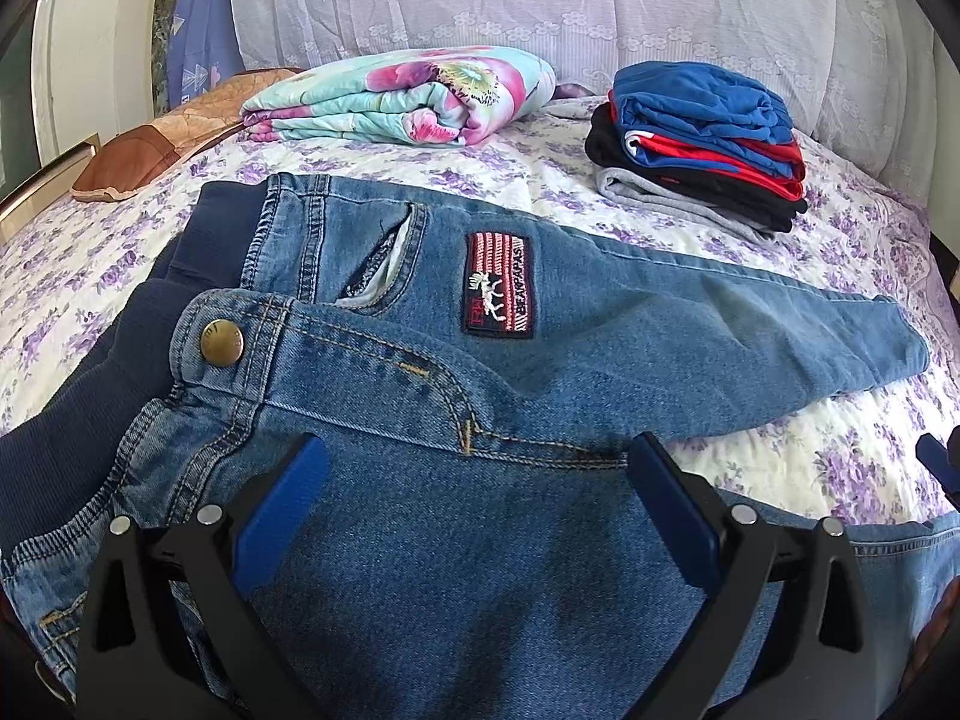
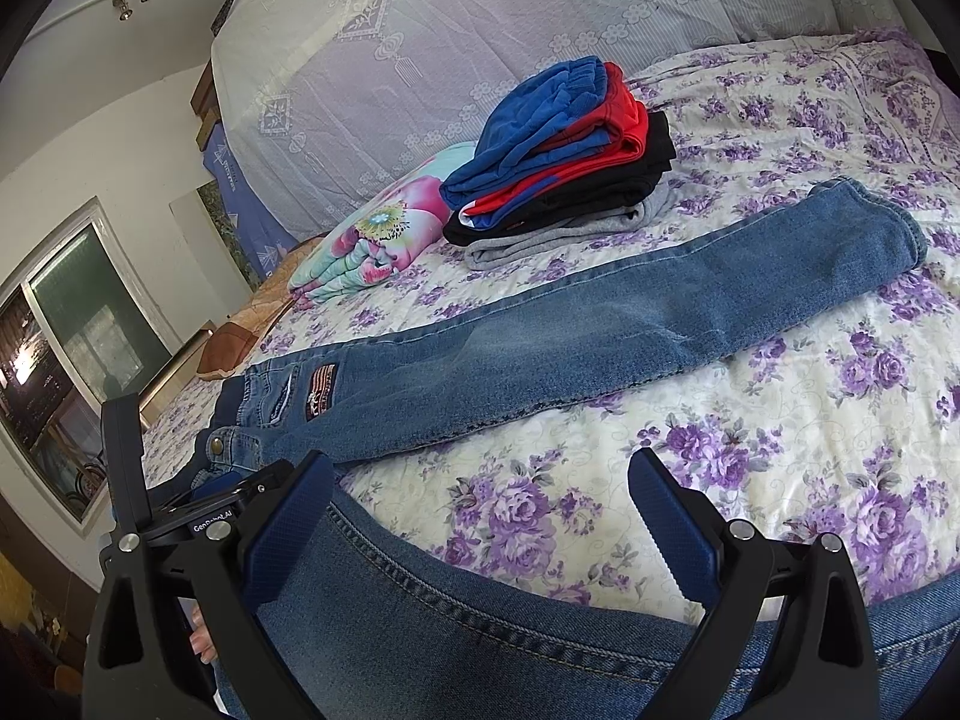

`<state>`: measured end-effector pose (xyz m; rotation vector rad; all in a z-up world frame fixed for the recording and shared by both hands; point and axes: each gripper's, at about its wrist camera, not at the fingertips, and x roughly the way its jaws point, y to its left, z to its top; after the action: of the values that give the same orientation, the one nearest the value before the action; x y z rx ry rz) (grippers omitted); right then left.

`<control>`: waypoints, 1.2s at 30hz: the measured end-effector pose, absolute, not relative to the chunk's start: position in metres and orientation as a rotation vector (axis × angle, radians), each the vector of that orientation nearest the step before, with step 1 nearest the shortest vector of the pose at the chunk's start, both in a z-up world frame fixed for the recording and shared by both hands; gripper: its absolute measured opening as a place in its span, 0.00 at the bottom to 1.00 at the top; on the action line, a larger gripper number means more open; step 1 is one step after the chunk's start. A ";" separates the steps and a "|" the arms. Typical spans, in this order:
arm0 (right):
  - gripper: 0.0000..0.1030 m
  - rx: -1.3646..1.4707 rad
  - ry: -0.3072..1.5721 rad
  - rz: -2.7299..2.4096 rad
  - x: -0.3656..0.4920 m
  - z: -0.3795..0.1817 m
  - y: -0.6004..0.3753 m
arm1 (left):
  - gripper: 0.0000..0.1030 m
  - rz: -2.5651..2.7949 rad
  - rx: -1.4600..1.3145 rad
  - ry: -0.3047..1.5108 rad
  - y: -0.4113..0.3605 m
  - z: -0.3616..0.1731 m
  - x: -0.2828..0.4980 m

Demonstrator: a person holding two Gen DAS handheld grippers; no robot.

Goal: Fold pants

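Two grippers spread wide, empty, over jeans (image 1: 600,312) on bed (image 2: 780,450). Left gripper (image 1: 474,480) above crotch seam, nearer waistband; right gripper (image 2: 480,498) over near leg. Far leg's long axis runs rightward to its hem.

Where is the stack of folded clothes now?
The stack of folded clothes lies on the bed, beyond the jeans, right of the flowered quilt in the left wrist view.

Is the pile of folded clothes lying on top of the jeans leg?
No, the pile of folded clothes rests on the flowered bedspread beyond the jeans, with a strip of bedspread showing between them.
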<state>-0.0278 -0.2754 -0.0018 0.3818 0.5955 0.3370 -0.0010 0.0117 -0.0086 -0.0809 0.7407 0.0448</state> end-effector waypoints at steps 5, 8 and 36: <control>0.96 0.382 0.598 0.338 -0.027 -0.003 -0.276 | 0.95 0.045 -0.081 0.741 0.012 -0.009 -0.001; 0.96 0.382 0.599 0.337 -0.027 -0.004 -0.275 | 0.95 0.044 -0.082 0.741 0.012 -0.009 -0.001; 0.96 0.477 0.589 0.326 -0.032 -0.001 -0.295 | 0.95 -0.024 -0.147 0.752 0.024 0.000 -0.004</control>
<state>-0.0321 -0.2946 -0.0010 0.4771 0.5887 0.3264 -0.0037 0.0235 -0.0002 -0.1466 0.7519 -0.0236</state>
